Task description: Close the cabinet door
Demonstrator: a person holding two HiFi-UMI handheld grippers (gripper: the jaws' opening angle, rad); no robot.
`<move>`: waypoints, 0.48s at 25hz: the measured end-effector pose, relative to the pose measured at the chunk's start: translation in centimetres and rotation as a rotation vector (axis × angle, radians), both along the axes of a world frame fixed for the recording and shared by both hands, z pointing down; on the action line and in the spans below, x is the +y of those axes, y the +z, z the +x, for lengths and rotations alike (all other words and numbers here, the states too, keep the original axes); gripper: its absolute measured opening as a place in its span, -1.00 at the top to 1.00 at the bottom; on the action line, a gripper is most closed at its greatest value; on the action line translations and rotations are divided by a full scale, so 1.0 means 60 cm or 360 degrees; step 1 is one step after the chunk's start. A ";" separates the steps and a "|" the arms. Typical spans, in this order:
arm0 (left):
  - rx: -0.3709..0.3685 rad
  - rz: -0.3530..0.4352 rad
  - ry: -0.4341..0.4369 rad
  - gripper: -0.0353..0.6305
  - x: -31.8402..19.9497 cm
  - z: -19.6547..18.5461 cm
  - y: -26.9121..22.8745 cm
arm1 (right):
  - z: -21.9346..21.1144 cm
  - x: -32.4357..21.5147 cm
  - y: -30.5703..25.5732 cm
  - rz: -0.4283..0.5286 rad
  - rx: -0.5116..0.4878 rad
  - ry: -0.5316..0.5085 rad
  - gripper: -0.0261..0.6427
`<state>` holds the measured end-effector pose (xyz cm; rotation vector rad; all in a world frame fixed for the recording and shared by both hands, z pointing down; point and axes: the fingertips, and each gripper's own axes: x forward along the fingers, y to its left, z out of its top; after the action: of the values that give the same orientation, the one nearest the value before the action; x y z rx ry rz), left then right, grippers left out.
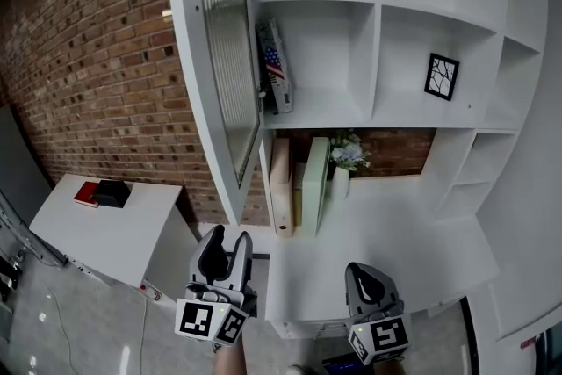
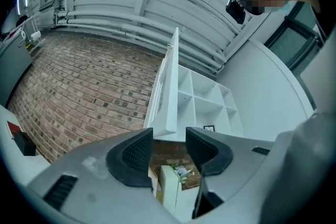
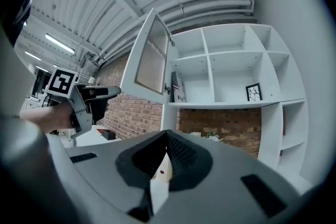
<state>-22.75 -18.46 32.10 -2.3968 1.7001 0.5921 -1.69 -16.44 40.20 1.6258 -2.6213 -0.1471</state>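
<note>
Hanging short of the open cabinet door (image 1: 187, 57), left tongs (image 1: 228, 238) gaped empty and right tongs (image 1: 368, 275) pinched together on nothing, so a hard shove might have cracked its ribbed pane (image 1: 230, 57).

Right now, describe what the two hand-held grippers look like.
Both are pale grey plastic. The left hand-held gripper has two curved fingers lined with black ribbed pads. The right hand-held gripper has the same build. Each carries a white cube printed with black square markers. No cables are visible on either.
</note>
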 end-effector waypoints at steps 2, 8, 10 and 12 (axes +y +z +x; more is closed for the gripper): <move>0.0002 0.0016 0.0014 0.38 -0.011 0.001 -0.006 | -0.003 -0.014 0.001 -0.0010 0.0000 -0.0001 0.92; 0.0005 0.0059 0.0003 0.38 -0.034 -0.001 -0.031 | -0.008 -0.044 -0.020 0.0015 0.0014 -0.0012 0.92; -0.0008 0.0075 -0.0015 0.38 -0.036 -0.002 -0.037 | -0.005 -0.050 -0.017 -0.0005 -0.0003 -0.0006 0.92; -0.0019 0.0100 -0.0015 0.39 -0.035 -0.002 -0.044 | -0.005 -0.051 -0.017 -0.0006 0.0001 -0.0004 0.92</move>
<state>-22.85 -20.56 29.45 -2.3436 1.6618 0.6193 -1.98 -19.50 39.15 1.6215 -2.6216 -0.1424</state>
